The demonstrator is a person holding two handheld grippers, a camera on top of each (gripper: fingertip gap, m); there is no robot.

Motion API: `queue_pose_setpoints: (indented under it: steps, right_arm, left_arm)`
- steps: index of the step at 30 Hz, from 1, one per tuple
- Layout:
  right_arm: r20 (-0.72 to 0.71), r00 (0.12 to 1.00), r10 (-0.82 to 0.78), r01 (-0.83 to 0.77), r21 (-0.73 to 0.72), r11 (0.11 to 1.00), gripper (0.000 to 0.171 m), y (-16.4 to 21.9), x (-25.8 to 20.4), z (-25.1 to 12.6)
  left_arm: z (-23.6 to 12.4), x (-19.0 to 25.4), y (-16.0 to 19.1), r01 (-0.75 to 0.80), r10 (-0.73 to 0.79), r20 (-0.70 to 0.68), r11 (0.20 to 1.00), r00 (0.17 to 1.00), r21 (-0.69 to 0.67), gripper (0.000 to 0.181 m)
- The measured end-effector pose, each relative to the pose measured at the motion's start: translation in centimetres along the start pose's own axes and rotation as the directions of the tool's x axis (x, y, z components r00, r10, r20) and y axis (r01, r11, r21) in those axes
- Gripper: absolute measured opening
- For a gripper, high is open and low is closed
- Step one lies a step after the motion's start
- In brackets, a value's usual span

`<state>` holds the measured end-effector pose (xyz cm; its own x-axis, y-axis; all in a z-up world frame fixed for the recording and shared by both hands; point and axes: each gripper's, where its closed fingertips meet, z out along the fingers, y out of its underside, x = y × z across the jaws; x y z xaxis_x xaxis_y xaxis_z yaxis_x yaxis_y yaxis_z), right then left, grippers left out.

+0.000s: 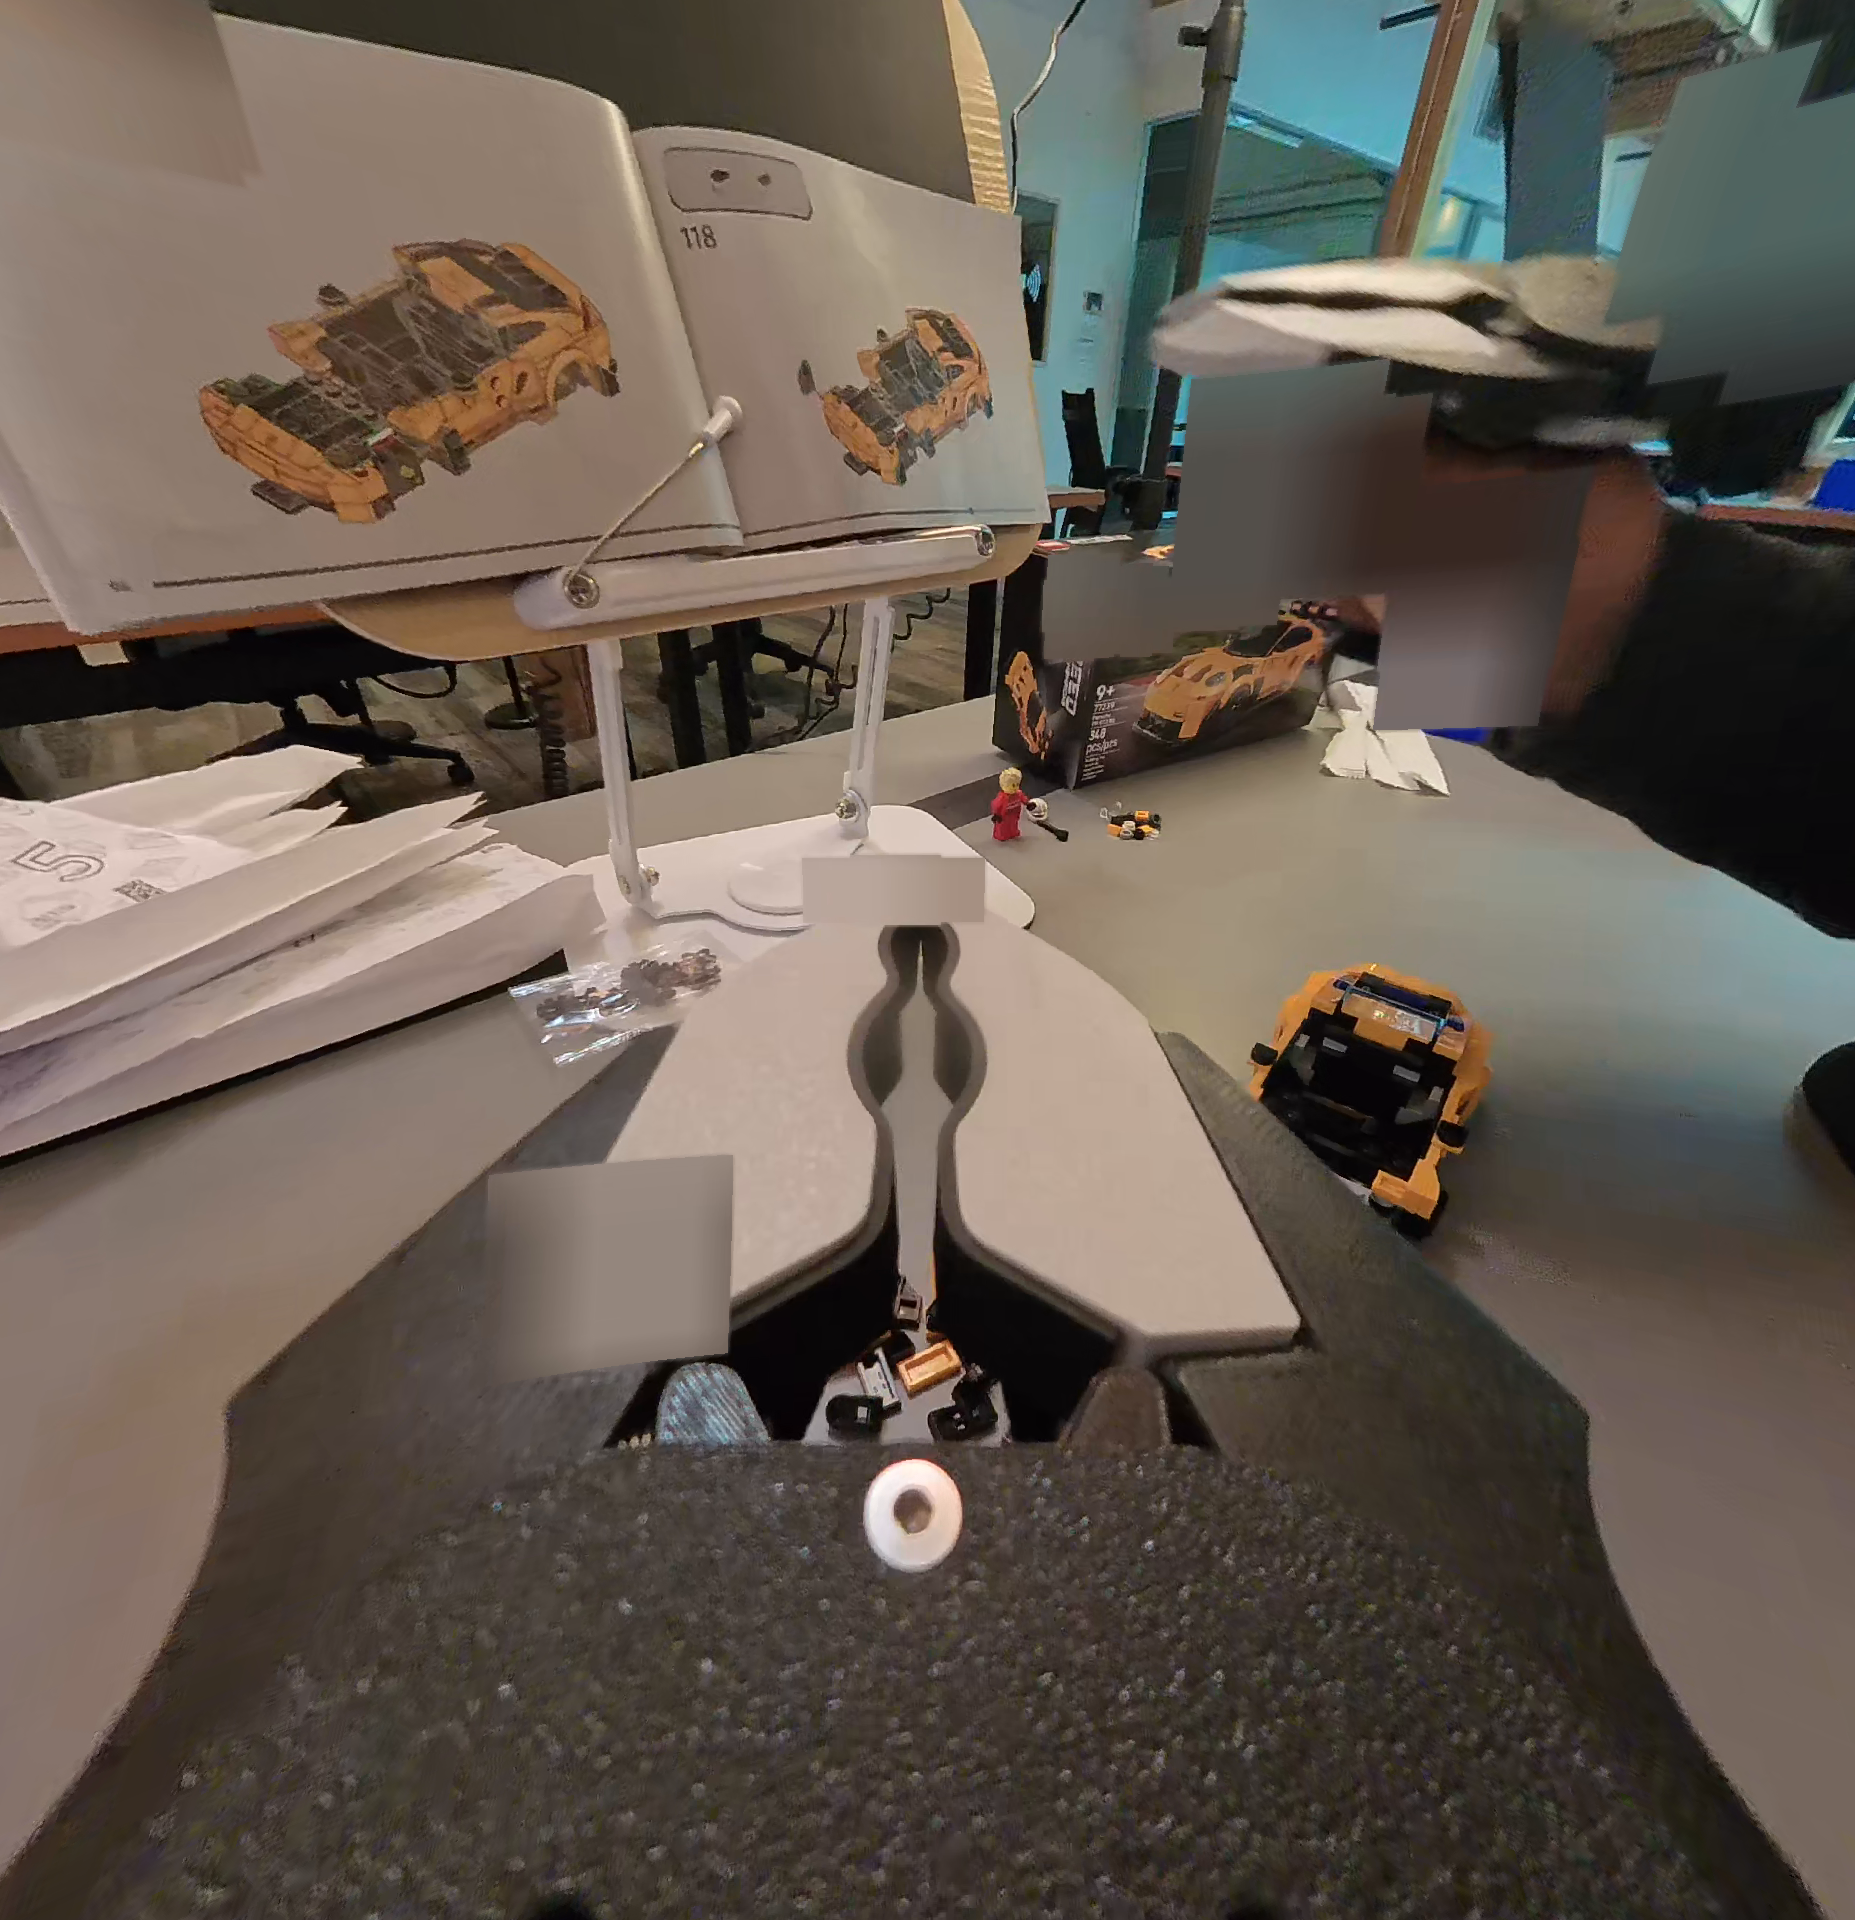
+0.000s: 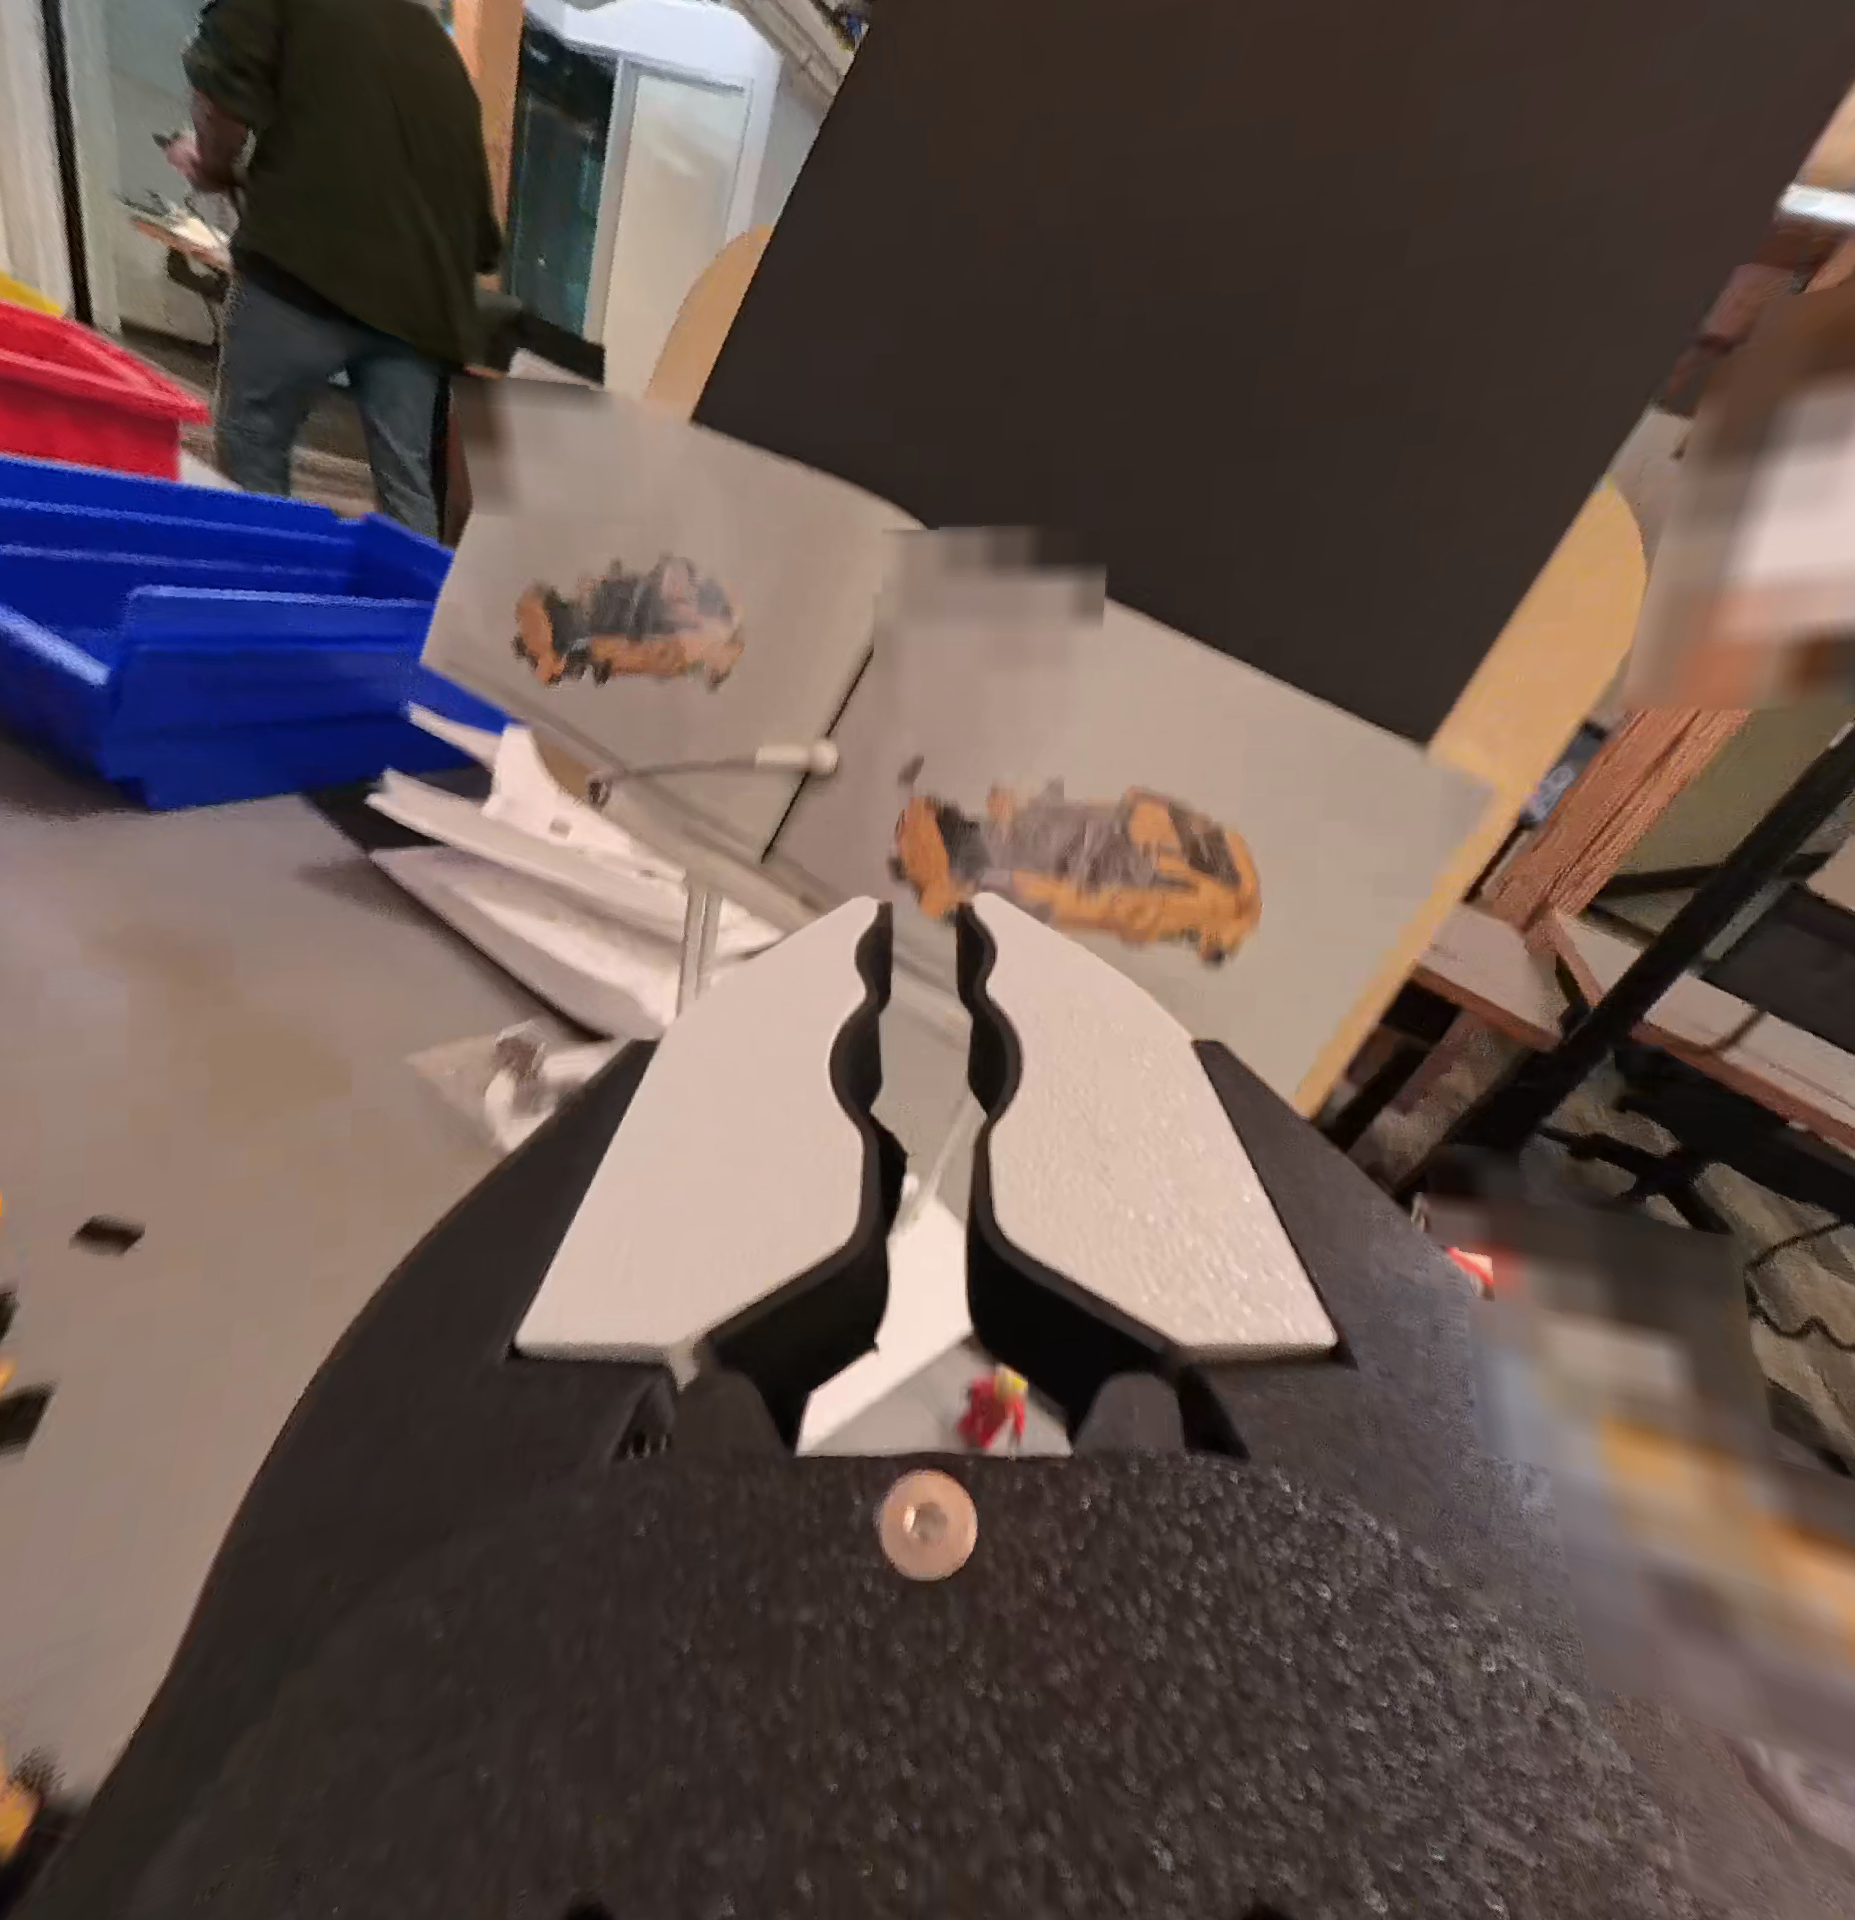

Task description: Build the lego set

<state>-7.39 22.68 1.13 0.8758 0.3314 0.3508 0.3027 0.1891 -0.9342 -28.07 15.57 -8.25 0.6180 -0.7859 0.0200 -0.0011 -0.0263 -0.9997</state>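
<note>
Fingers (image 1: 869, 1039) closed (empty); booklet stand (image 1: 850, 873) just ahead.

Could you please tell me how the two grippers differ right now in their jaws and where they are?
The left gripper has its jaws closed to a thin slit, while the right gripper shows a clear gap between its fingers. The left hangs low over the table above loose pieces; the right is raised toward the manual. The left's view is sharp; the right's is motion-blurred. Both have pale fingers on black bodies and hold nothing visible.
</note>
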Motion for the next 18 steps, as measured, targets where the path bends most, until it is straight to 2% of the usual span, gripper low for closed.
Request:
queue_pose_setpoints:
  steps: [3,8,11,18]
  right_arm:
    - [0.026,0.997,0.072,-0.07,-0.069,0.995,0.0,3.0,-0.8,-4.6]
    - [-0.014,0.969,0.247,-0.245,-0.191,0.95,0.0,8.1,-2.8,-10.2]
    - [-0.054,0.944,0.327,-0.331,-0.187,0.925,0.0,9.7,-3.2,-11.4]
    - [-0.043,0.91,0.413,-0.414,-0.177,0.893,0.0,11.1,-2.5,-11.8]
  left_arm:
    - [0.0,-0.3,0.1,0.018,-0.018,0.01,1.0,1.0,-0.001,0.0]
    - [0.6,-0.8,1.2,0.008,-0.007,0.035,0.999,0.999,-0.032,0.0]
    - [1.0,-1.2,2.1,-0.002,0.006,0.058,0.998,0.998,-0.064,0.0]
    - [1.0,-2.3,2.7,-0.026,0.035,0.114,0.996,0.993,-0.082,0.0]
